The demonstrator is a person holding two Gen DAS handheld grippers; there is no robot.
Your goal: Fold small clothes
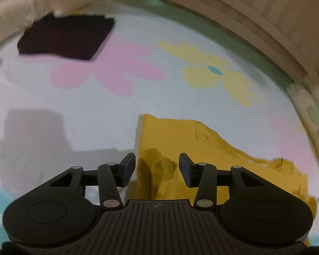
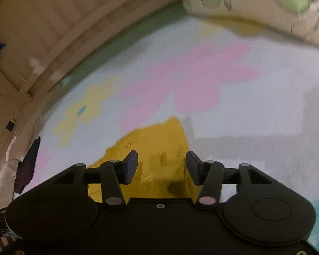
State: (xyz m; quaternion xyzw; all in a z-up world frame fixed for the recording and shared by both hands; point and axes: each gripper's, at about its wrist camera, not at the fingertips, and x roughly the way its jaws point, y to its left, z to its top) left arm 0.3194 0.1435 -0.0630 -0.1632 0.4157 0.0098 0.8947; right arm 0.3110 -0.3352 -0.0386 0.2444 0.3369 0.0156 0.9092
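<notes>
Bed surface covered by a pale sheet [image 1: 170, 34] printed with large pink and yellow flowers; wooden slatted bed frame [image 1: 272, 17] runs along its far edge. Mustard-yellow garment [image 1: 180, 136] lies flat on the sheet toward the near edge, one straight edge on its left, rumpled and ragged along its right side, a small raised fold of its fabric close under the left gripper [image 1: 157, 167]. Left gripper's jaws stand apart over that fold, pads not pressing on the cloth, nothing clamped. In the right wrist view the same garment [image 2: 159, 140] runs from between the fingers outward toward the pink flower; the right gripper [image 2: 161, 165] also has its jaws parted with yellow fabric visible in the gap, no pinch evident. Dark, near-black folded cloth [image 1: 66, 36] sits well apart from the yellow garment, at the far left corner of the sheet, beside a cream blanket edge [image 1: 32, 6]. Pillow with green print [image 2: 265, 4] lies at the far right edge of the sheet. Both views motion-blurred.
</notes>
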